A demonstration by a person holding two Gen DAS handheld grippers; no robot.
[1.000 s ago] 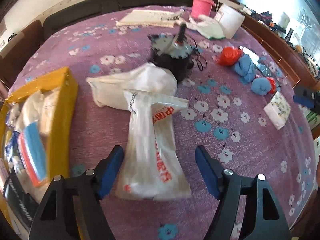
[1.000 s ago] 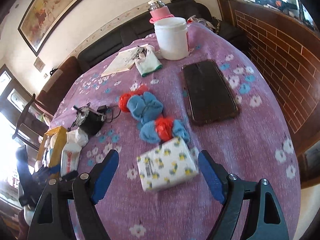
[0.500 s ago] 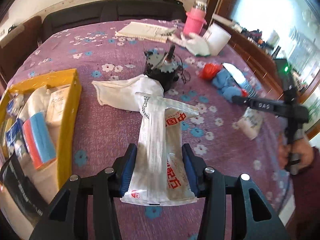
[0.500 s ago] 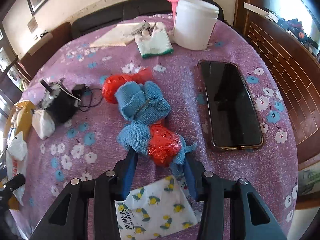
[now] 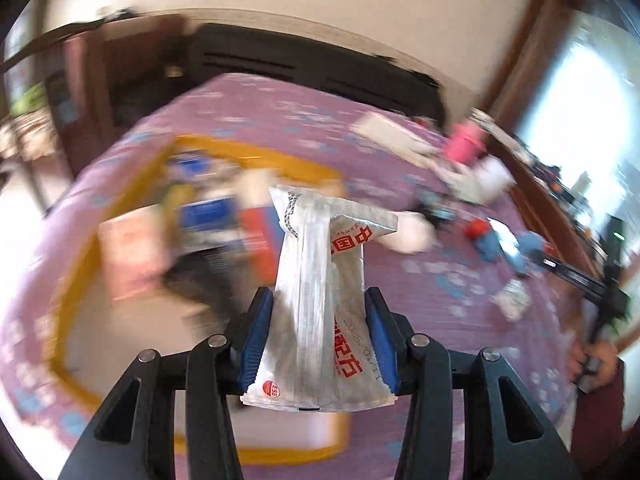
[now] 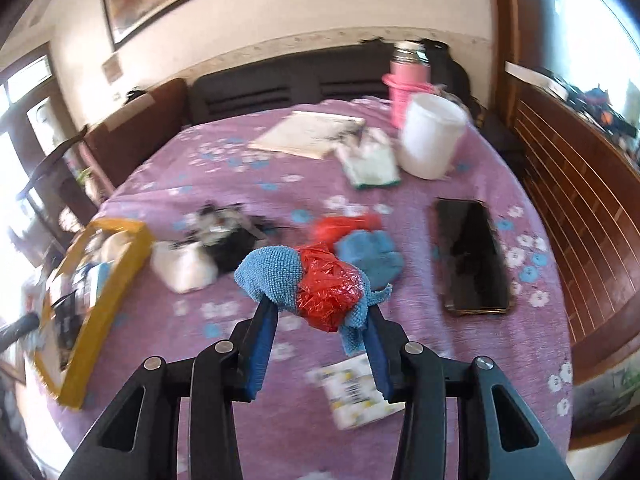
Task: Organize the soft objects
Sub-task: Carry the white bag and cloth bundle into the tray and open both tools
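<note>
My left gripper (image 5: pixel 318 300) is shut on a white plastic packet (image 5: pixel 320 256) with red print, and holds it upright in the air. Behind and below the packet lies the yellow box (image 5: pixel 256 148), blurred, with several packets inside. My right gripper (image 6: pixel 320 308) is shut on a bundle of blue cloth and crinkled red plastic (image 6: pixel 324 288), lifted off the purple flowered tablecloth (image 6: pixel 224 184). A tissue packet with a yellow pattern (image 6: pixel 352 392) lies on the cloth under that gripper. A second blue cloth (image 6: pixel 368 252) and a red bag (image 6: pixel 344 224) lie just beyond.
A black phone (image 6: pixel 472 256) lies to the right. At the back stand a white tub (image 6: pixel 432 140) and a pink flask (image 6: pixel 408 80), with a glove (image 6: pixel 372 164) and a notebook (image 6: pixel 308 136). A black device (image 6: pixel 228 236) and a white bag (image 6: pixel 184 264) sit beside the yellow box (image 6: pixel 120 280). A hand (image 5: pixel 596 364) shows at right.
Both grippers closed, the left on the white packet and the right on the blue and red bundle. Each then rose off the table; the left swung left over the yellow box.
</note>
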